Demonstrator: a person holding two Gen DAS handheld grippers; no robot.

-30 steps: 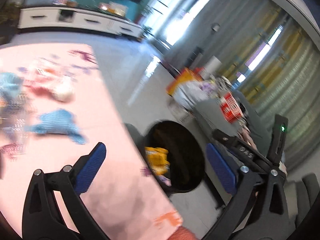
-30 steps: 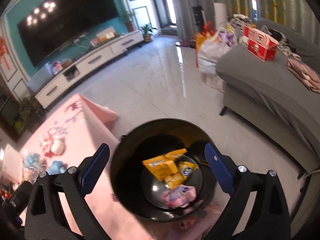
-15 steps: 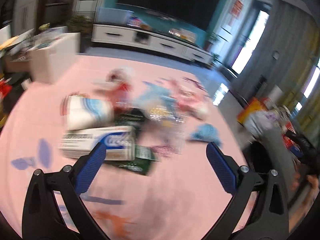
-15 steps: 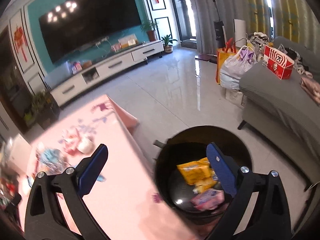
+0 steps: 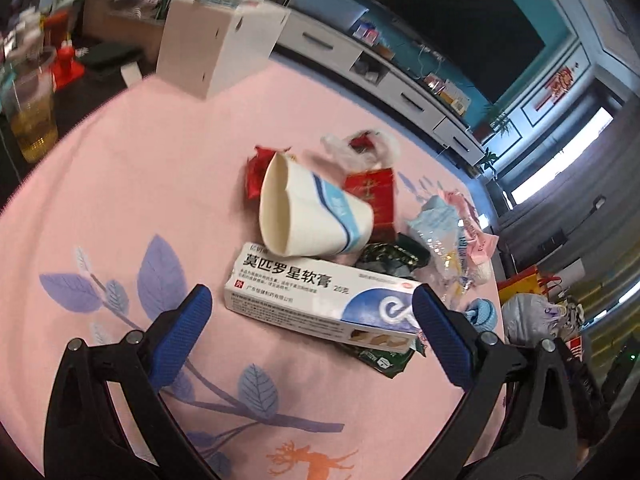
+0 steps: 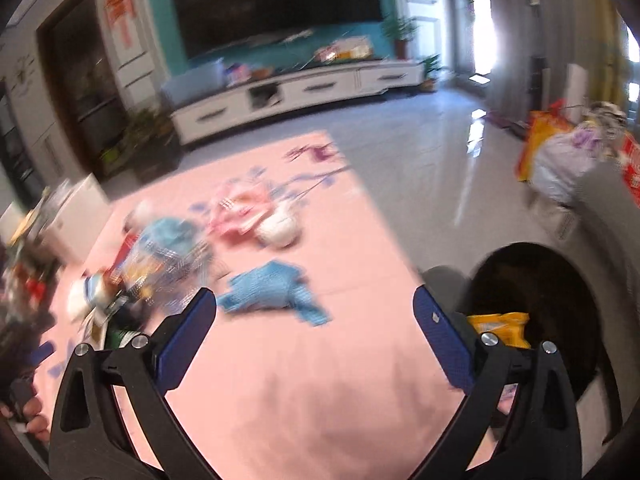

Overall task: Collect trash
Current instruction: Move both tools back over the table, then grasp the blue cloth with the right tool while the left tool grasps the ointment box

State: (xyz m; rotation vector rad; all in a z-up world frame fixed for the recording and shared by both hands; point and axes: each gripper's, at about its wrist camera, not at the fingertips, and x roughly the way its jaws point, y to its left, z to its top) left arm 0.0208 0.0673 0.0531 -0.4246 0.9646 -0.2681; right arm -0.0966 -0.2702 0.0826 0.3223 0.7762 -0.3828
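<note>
My left gripper (image 5: 308,312) hangs with its jaws spread wide and nothing between the blue pads (image 5: 182,330). Dead ahead at twelve o'clock lies a white ointment box (image 5: 320,300), flat on the pink tablecloth (image 5: 132,184), stretched across the gap from one pad toward the other; I cannot tell whether either pad touches it. Just beyond it at twelve a paper cup (image 5: 310,216) lies on its side, mouth toward ten o'clock, resting against the box's far edge. Behind the cup sits a red packet (image 5: 374,200). At one to two o'clock there are a dark green wrapper (image 5: 390,258), a crinkled clear wrapper (image 5: 444,236) and a small blue rag (image 5: 482,316) (this one pokes out right behind my right-hand pad). A white carton (image 5: 216,44) stands far off at eleven o'clock.

My right gripper (image 6: 314,320) is likewise spread apart and holding nothing, over bare pink cloth. The same rag (image 6: 272,292) lies at twelve o'clock just past its pads, and the blurred heap of litter (image 6: 168,256) sits at ten o'clock. A black bin (image 6: 560,312) stands on the floor at three o'clock, with a yellow bag (image 6: 500,326) inside.
</note>
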